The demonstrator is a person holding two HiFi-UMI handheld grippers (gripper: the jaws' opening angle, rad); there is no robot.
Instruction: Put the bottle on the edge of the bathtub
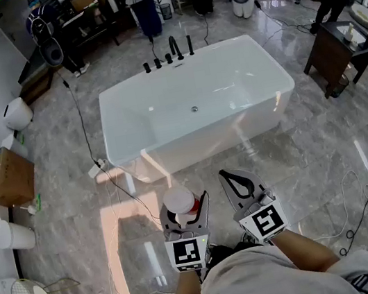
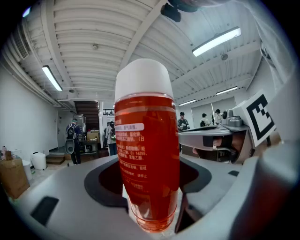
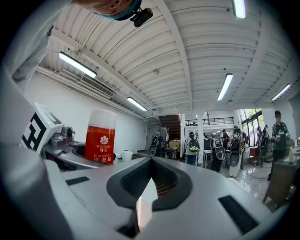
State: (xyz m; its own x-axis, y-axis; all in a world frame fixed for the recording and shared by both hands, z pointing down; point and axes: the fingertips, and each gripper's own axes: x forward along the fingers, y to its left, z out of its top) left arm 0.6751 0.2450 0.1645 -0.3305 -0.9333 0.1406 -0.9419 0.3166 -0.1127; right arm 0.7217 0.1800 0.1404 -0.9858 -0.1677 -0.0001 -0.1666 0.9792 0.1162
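Our left gripper (image 1: 185,214) was clamped on the red bottle (image 1: 178,199). The bottle stood up straight, over the floor and well apart from the bathtub (image 1: 198,146). Our right gripper (image 1: 225,175) was squeezed together with nothing in it. We thought it best to carry the bottle slowly, keep it standing, and set it flat on the rim before letting go. Only the head view showed the tub. Only the right gripper view showed the flower label.

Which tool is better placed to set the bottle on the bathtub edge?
Left. The left tool holds the bottle upright; the right tool is shut and empty. The bathtub rim lies ahead of both.
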